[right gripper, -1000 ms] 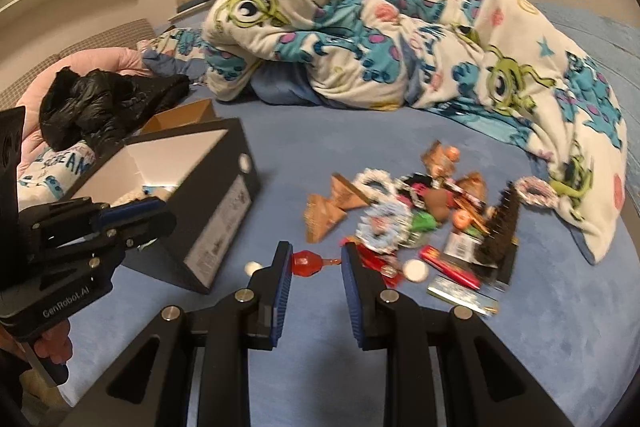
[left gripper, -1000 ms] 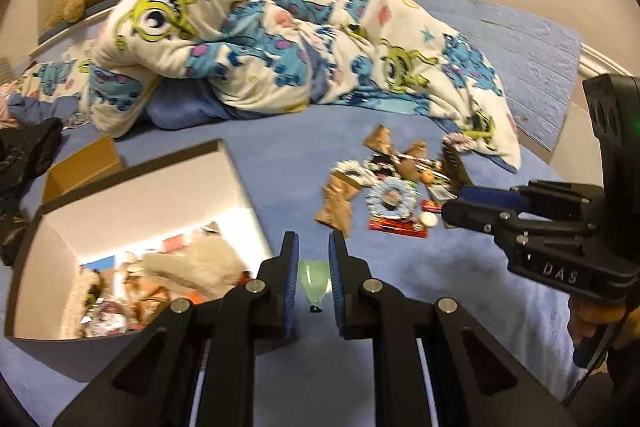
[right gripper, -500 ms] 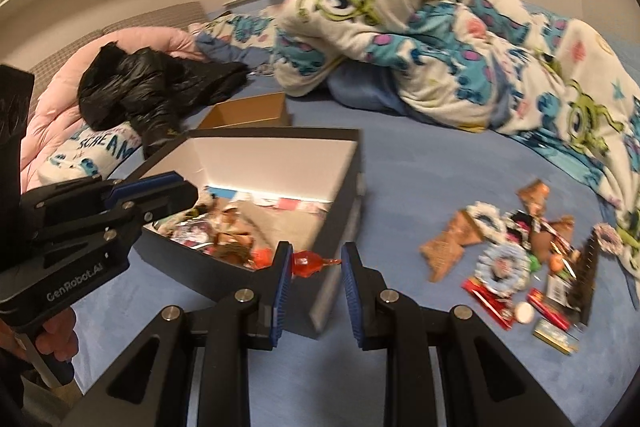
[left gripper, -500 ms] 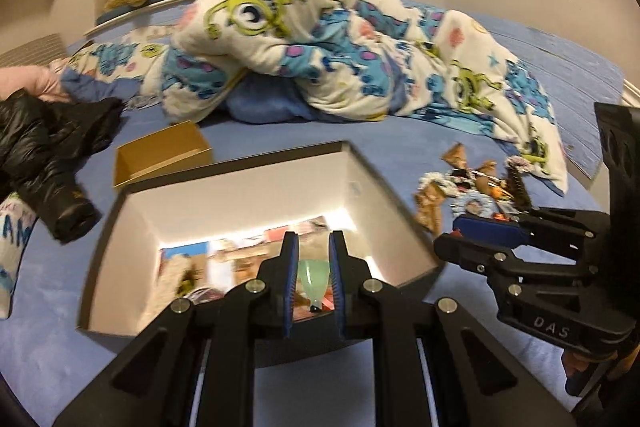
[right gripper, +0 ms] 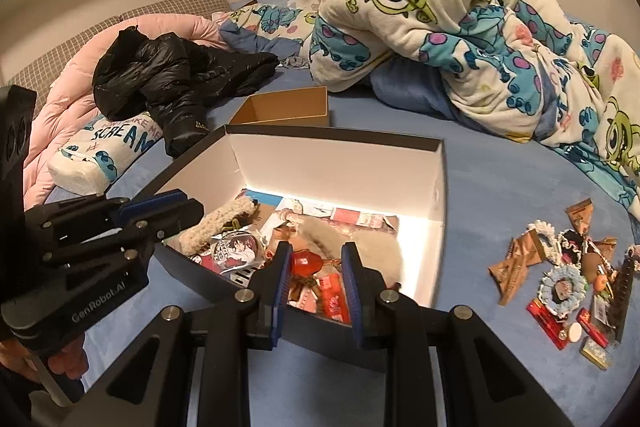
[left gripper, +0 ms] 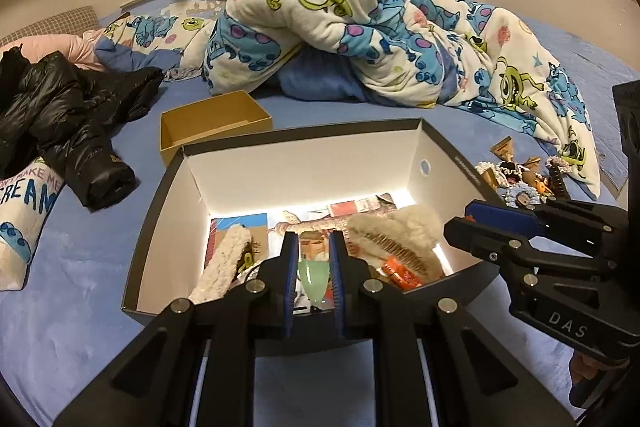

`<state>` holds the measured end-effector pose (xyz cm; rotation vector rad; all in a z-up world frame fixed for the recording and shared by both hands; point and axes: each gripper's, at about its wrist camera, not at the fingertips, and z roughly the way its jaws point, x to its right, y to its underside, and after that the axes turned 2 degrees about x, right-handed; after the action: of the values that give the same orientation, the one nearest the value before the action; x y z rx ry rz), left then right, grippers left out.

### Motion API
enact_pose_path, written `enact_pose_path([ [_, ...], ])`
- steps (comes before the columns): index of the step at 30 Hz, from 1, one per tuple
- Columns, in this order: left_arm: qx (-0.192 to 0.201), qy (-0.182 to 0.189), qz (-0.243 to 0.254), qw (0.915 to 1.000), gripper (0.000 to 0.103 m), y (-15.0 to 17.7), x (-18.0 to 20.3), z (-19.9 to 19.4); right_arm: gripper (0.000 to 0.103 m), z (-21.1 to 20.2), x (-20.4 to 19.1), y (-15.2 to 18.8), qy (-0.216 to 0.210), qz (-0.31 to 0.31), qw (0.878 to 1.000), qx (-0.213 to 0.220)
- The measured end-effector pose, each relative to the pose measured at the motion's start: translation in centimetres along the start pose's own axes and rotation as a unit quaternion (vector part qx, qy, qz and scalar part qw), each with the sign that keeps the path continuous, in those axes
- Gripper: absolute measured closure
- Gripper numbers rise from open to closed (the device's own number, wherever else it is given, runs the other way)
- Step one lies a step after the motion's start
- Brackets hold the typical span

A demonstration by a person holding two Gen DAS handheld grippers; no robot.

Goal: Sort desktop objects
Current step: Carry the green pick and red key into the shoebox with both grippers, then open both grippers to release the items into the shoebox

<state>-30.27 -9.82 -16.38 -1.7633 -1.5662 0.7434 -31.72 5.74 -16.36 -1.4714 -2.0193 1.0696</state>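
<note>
A dark shoebox (left gripper: 440, 143) with a white inside lies on the blue bed, holding fluffy items, cards and trinkets; it also shows in the right wrist view (right gripper: 438, 187). My left gripper (left gripper: 313, 273) is shut on a pale green piece (left gripper: 314, 277) over the box's near edge. My right gripper (right gripper: 314, 273) has widened over the box; a red trinket (right gripper: 306, 263) sits against its left finger, no longer pinched. A pile of small objects (right gripper: 560, 279) lies right of the box.
A small brown cardboard box (left gripper: 212, 125) stands behind the shoebox. A black jacket (left gripper: 60, 107) and a printed pillow (right gripper: 104, 151) lie left. A bunched monster-print blanket (left gripper: 360, 27) fills the back.
Both grippers swung left from the pile to above the shoebox, carrying their items. The right gripper's jaws have spread apart around the red trinket.
</note>
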Motion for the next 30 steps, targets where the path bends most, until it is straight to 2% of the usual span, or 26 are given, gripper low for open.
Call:
enact_pose_path([
  [14, -0.005, -0.009, 0.001, 0.9999, 0.087, 0.4, -0.5, 1.6, 0.077, 2.4, -0.6, 0.6, 0.006, -0.002, 1.0, -0.013],
  [15, -0.004, -0.011, 0.002, 0.9999, 0.083, 0.4, -0.5, 1.5, 0.077, 2.4, -0.6, 0.6, 0.007, -0.005, 1.0, -0.012],
  [16, -0.004, -0.012, 0.002, 0.9999, 0.069, 0.4, -0.6, 1.4, 0.07, 2.2, -0.8, 0.6, 0.012, -0.011, 1.0, -0.009],
  [17, -0.004, -0.013, 0.001, 0.9999, 0.057, 0.4, -0.7, 1.4, 0.051, 2.1, -0.9, 0.5, 0.019, -0.014, 1.0, -0.007],
  [18, -0.004, -0.016, 0.0, 0.9999, 0.033, 0.4, -0.8, 1.2, 0.04, 2.0, -1.0, 0.4, 0.031, -0.014, 0.999, -0.007],
  [19, 0.001, -0.037, -0.004, 0.9993, 0.02, 0.3, -1.1, 1.0, 0.028, 1.8, -1.0, 0.3, 0.039, -0.012, 0.999, -0.002],
  [21, 0.016, -0.038, -0.009, 0.9991, 0.015, 0.2, -1.5, 0.3, 0.027, 1.1, -0.9, 0.1, 0.041, -0.008, 0.999, 0.016],
  [24, 0.021, -0.044, -0.014, 0.9987, 0.01, -0.1, -2.1, -0.2, 0.025, 0.6, -0.5, -0.4, 0.052, -0.002, 0.998, 0.019],
  [30, 0.03, -0.052, -0.01, 0.9981, 0.008, -0.7, -2.3, -1.2, 0.025, -0.3, -0.5, -1.2, 0.054, 0.003, 0.998, 0.029],
])
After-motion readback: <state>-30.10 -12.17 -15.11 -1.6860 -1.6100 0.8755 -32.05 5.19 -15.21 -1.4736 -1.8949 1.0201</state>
